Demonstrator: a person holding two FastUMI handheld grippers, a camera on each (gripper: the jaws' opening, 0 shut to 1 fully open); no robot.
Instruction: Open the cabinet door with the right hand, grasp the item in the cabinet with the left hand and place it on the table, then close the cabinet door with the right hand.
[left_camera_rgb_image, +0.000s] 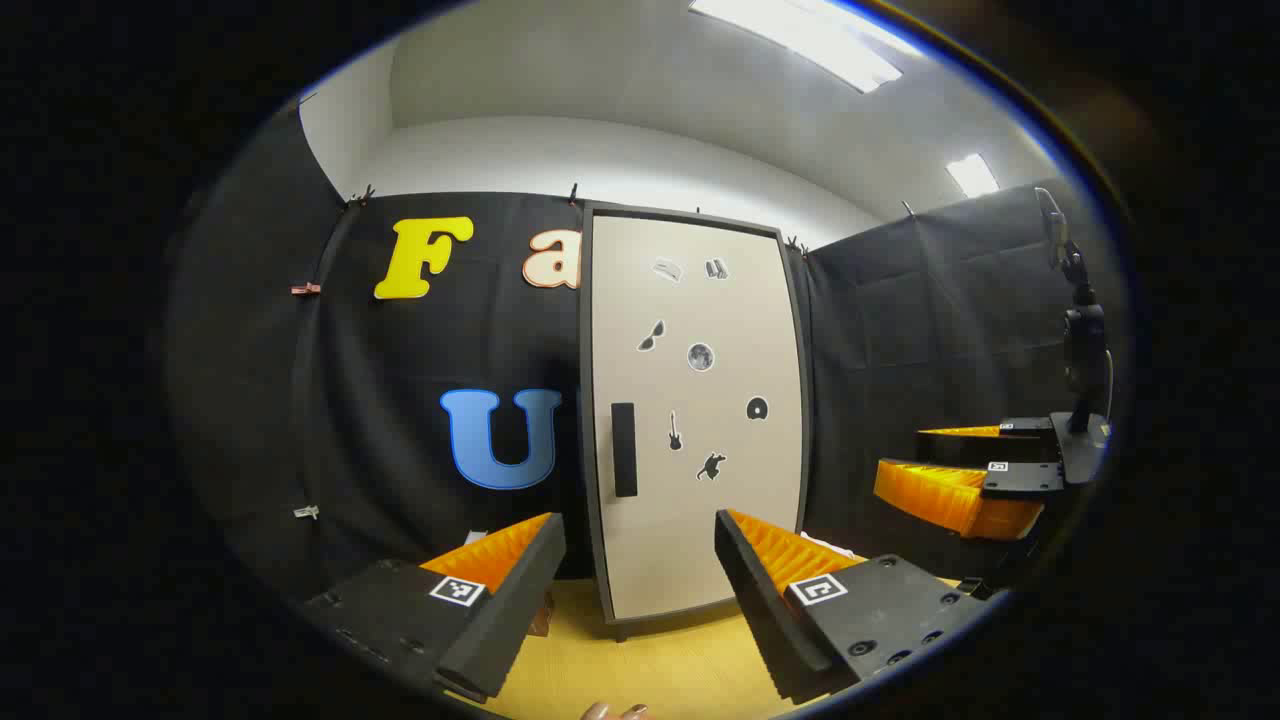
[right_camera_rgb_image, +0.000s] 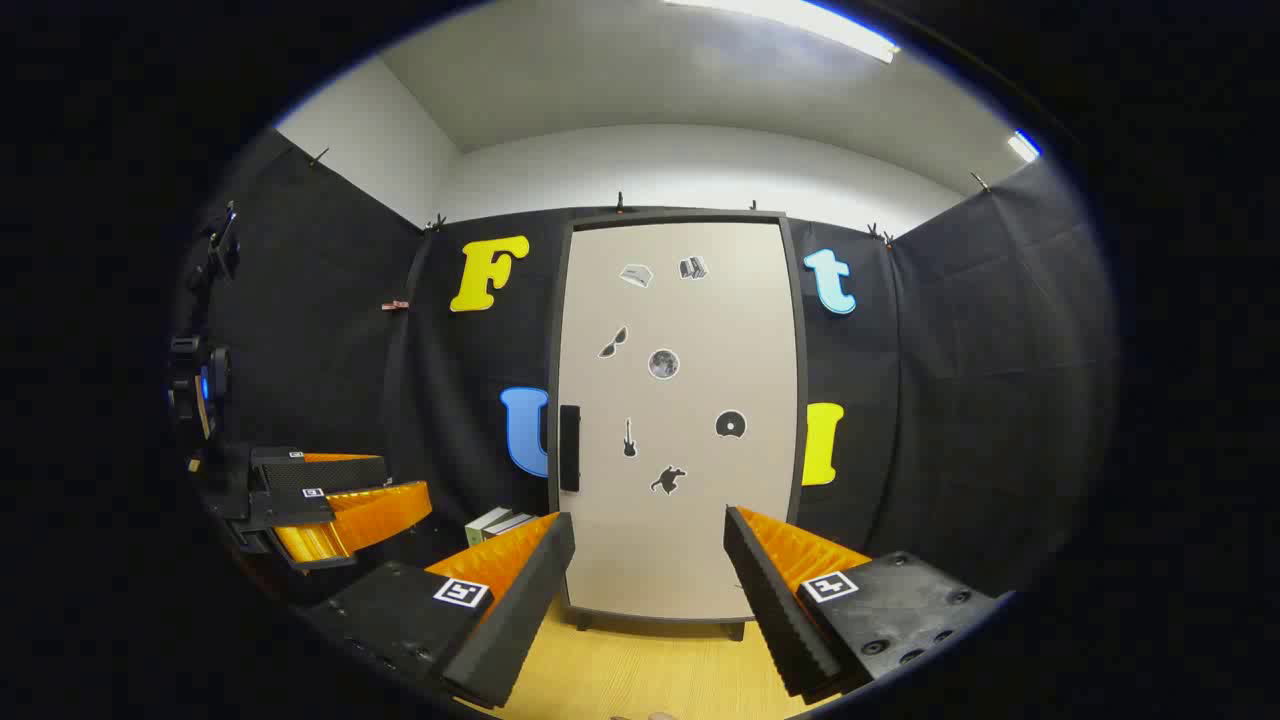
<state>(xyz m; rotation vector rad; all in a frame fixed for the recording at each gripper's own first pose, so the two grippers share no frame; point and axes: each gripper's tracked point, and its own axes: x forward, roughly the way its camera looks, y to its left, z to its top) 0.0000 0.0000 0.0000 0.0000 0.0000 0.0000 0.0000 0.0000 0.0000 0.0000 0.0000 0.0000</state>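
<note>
— Well, looking at the cabinet (right_camera_rgb_image: 680, 420) first: standing upright on the yellow wooden table (right_camera_rgb_image: 640, 670), near its far edge, backing onto the black cloth wall.

— Showing the cabinet door (left_camera_rgb_image: 700, 420) shut flat in its dark frame, seen from the left gripper view too. Carrying a dark vertical handle (right_camera_rgb_image: 570, 448) along the left side, about halfway up.

— Also wearing small stickers (right_camera_rgb_image: 663, 364) scattered over the pale panel: a guitar shape, a disc, a round moon-like one, sunglasses.

— Hiding the item behind the closed door, so not telling what is lying inside.

— Turning to the right tool (right_camera_rgb_image: 650, 590): hovering in front of the door with both fingers spread wide apart, gripping nothing, touching nothing.

— Appearing again at the right edge of the left gripper view (left_camera_rgb_image: 960, 480), off to the side, fingers parted a little.

— And the left tool (left_camera_rgb_image: 640, 590): likewise gaping wide, holding nothing, pointing at the lower part of the door, well short of it.

— Showing again at the left of the right gripper view (right_camera_rgb_image: 330, 500), hanging beside the table's left edge.

— Noticing some small boxes (right_camera_rgb_image: 500, 522) lying at the far left of the table, just beside the cabinet's foot.
</note>
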